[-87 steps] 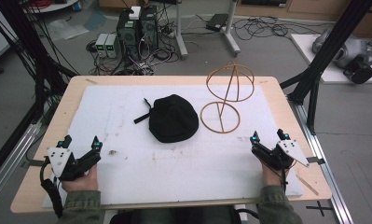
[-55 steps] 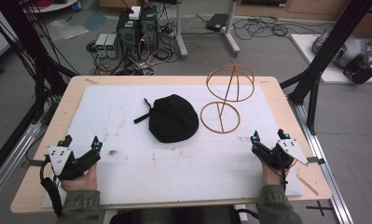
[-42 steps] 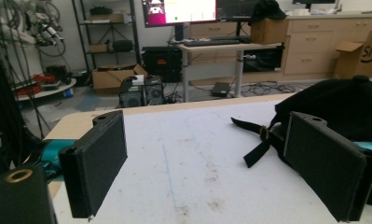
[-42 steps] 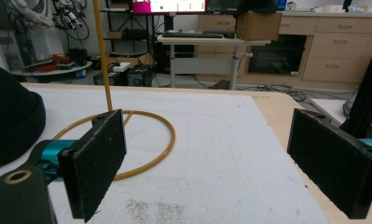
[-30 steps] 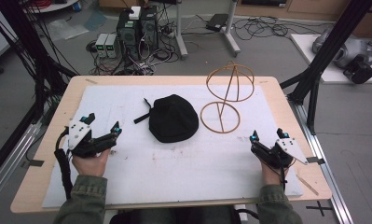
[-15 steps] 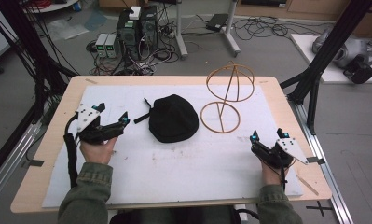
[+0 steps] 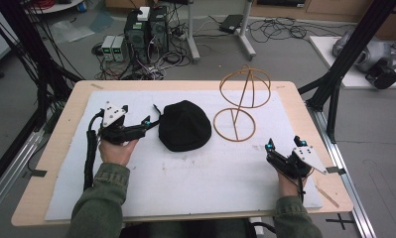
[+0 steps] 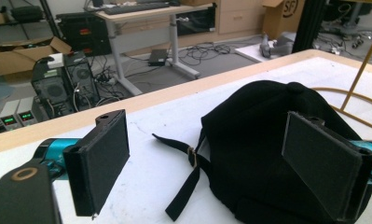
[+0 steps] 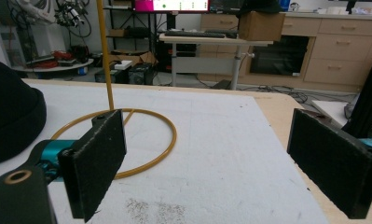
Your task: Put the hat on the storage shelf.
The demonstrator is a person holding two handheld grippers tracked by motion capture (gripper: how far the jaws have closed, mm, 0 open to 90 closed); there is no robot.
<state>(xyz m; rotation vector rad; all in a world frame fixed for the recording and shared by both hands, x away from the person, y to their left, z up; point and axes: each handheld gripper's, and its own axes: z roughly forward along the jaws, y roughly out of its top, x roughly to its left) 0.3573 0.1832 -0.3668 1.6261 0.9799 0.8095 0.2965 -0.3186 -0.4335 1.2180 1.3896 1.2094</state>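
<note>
So the table (image 7: 61, 163) is a light wood top with a white mat (image 7: 205, 183) covering most of it, bare wood showing all round the edges. On the mat there's a black cap (image 7: 184, 125) near the middle, its strap (image 8: 186, 179) lying flat off to the left. Just right of the cap sits a yellow wire stand (image 7: 237, 106), ring base flat on the mat, rod going up to a wire dome. Mat has some grubby smudges toward the near side.
</note>
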